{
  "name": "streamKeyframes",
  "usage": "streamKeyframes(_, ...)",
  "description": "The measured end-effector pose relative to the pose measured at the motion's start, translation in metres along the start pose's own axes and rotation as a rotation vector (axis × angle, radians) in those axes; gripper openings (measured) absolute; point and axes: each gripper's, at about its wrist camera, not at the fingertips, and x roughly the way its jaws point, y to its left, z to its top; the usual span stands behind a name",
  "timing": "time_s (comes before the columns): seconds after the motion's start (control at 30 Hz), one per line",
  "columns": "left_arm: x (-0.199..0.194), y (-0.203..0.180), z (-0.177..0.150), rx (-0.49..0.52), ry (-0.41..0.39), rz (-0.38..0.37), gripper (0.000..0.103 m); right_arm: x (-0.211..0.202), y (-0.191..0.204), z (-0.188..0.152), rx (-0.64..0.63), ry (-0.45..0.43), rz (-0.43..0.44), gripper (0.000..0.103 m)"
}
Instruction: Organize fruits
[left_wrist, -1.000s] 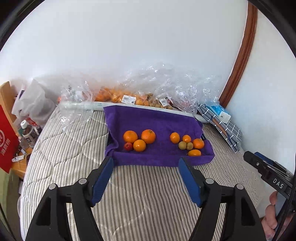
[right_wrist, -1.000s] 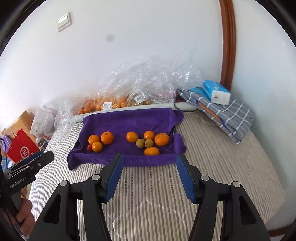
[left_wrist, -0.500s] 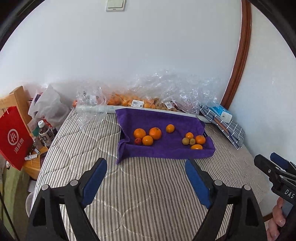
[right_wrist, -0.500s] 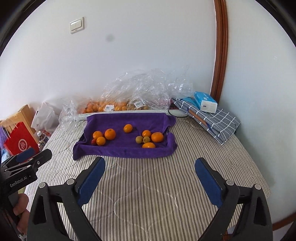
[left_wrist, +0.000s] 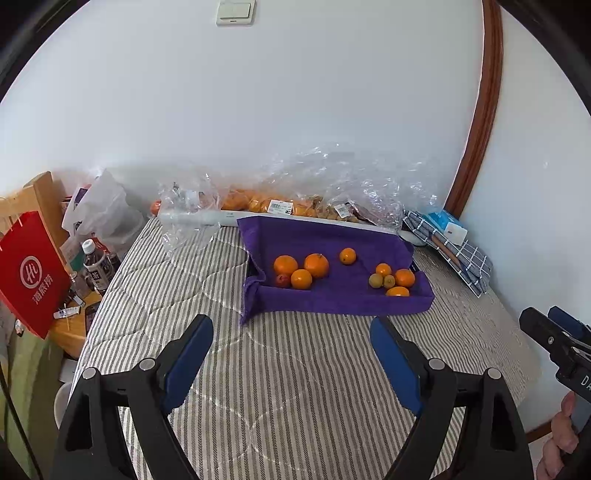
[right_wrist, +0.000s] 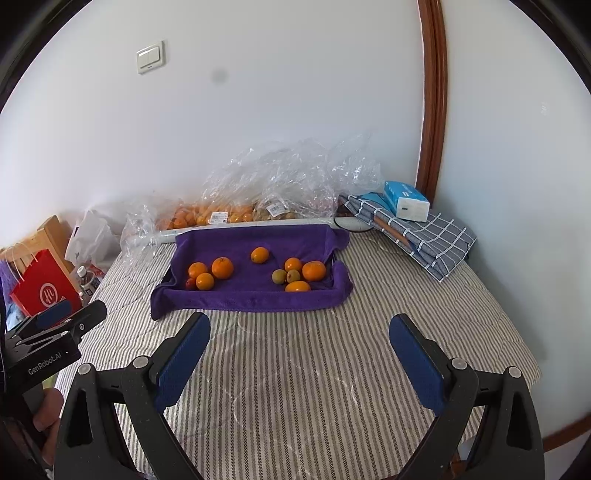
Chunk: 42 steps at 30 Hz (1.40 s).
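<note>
Left wrist: both hand-held grippers, left (left_wrist: 291, 334) & right (right_wrist: 299, 332), released; fruits (left_wrist: 316, 265) on purple towel (left_wrist: 332, 299).

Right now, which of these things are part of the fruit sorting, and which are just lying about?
Job: oranges, two small green fruits, red fruit, purple towel.

Lying about: red bag, tissue pack, checked cloth, bottle, plastic bags.

"genrobot.ai" is printed on the left claw (right_wrist: 66, 325); the red bag's (left_wrist: 31, 280) white characters are unclear.

Oranges (left_wrist: 316, 265) and small greenish fruits (left_wrist: 376, 280) lie in two clusters on a purple towel (left_wrist: 332, 302).
</note>
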Motion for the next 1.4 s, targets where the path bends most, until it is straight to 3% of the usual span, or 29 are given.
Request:
streamKeyframes(0.43,-0.0010,0.0036,-0.0034,-0.006,0.003,-0.002,0.087,-0.0011,-0.0037,-0.0042,0.035,0.015,0.035,0.097)
streamKeyframes(1.4,-0.0084,0.0015,-0.0034,0.007,-0.006,0.011,0.088,-0.0041,-0.0076,-0.0100,0.043,0.019,0.000,0.097)
